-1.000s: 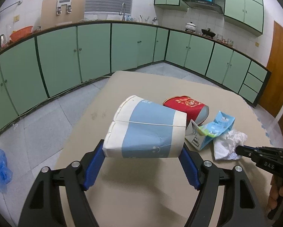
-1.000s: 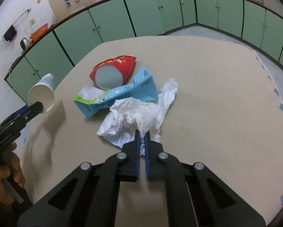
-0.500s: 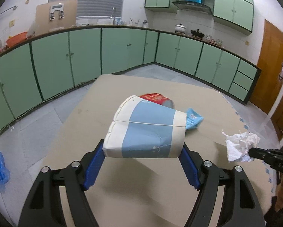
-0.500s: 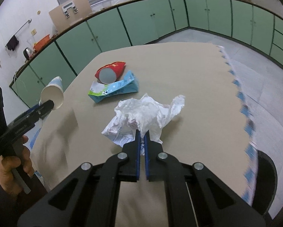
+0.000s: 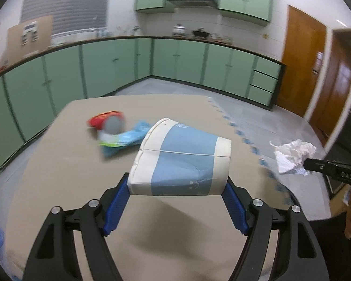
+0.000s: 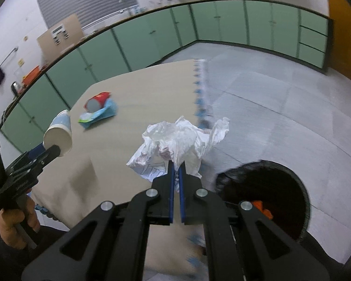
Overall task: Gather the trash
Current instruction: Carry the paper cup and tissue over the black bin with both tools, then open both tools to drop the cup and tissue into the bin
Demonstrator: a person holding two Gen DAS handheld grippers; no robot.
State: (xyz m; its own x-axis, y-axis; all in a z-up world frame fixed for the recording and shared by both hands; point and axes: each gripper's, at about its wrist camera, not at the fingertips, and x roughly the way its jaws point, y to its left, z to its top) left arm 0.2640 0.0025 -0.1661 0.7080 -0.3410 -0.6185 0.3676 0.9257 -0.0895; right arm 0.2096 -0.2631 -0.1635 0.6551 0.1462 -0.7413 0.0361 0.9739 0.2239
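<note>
Your left claw [image 5: 177, 187] is clamped on the squashed blue-and-white paper cup [image 5: 182, 161], gripping it across its flattened sides so the wide span of the jaws suits the cup's width; it hangs above the desk [image 5: 70, 187], clear of the surface. Your right claw [image 6: 176, 171] is pinched tight on a fold of the crumpled white paper [image 6: 177, 140], a thin grip that suits such a light wad, and it hangs past the desk edge, close to the dark bin [image 6: 269, 187] on the floor, likely the drop point. A red can [image 6: 97, 100] and a blue wrapper [image 6: 100, 114] lie touching each other on the desk, not yet collected.
</note>
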